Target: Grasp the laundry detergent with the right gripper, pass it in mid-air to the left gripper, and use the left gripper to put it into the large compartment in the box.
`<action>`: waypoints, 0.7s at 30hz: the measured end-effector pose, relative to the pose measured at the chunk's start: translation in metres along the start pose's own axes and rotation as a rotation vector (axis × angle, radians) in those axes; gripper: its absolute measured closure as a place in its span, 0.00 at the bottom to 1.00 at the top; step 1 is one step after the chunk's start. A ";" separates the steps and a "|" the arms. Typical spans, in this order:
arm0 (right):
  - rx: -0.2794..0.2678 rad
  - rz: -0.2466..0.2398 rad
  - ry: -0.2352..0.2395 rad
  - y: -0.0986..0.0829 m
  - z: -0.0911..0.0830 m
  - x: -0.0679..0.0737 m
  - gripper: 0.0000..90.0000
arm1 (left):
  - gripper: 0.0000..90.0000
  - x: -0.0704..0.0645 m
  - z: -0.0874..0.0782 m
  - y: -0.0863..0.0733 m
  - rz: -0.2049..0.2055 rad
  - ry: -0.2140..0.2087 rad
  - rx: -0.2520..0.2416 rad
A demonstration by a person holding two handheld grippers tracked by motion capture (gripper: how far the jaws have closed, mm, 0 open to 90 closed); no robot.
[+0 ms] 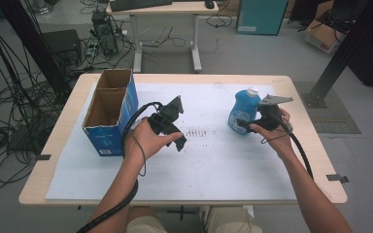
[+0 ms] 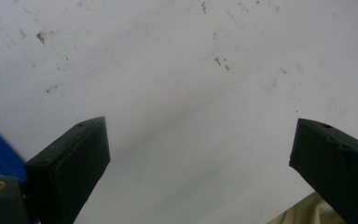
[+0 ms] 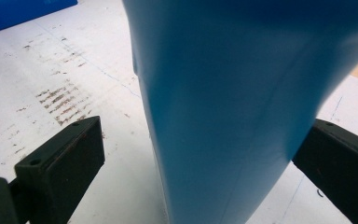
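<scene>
The right claw is spread around the upright bottle on the tabletop, positioned to grip it, while the left claw, spread and empty, hangs beside the box.

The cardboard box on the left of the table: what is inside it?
The cardboard box has two open compartments. In the high view, only bare brown inner walls show in both. Their bottoms are hidden by the near walls, so small contents cannot be excluded.

A wooden table carries a white sheet (scuffed), cardboard box and blue bottle.
</scene>
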State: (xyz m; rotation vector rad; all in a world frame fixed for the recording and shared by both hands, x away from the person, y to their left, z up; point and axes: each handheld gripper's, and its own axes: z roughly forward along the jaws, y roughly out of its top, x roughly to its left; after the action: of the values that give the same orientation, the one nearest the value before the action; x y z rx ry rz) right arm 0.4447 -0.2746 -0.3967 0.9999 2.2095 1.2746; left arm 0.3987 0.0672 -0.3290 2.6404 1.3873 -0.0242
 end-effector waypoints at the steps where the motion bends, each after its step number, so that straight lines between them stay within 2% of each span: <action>1: 0.000 0.000 0.001 0.000 0.000 0.000 0.02 | 0.06 0.000 0.000 0.000 0.000 0.001 0.000; 21: 0.004 0.002 0.005 0.000 -0.001 0.000 0.03 | 0.06 -0.001 -0.001 0.000 0.003 0.003 -0.003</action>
State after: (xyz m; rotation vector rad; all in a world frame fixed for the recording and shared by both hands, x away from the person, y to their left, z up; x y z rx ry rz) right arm 0.4439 -0.2751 -0.3959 1.0020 2.2161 1.2751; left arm 0.3987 0.0665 -0.3282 2.6410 1.3835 -0.0176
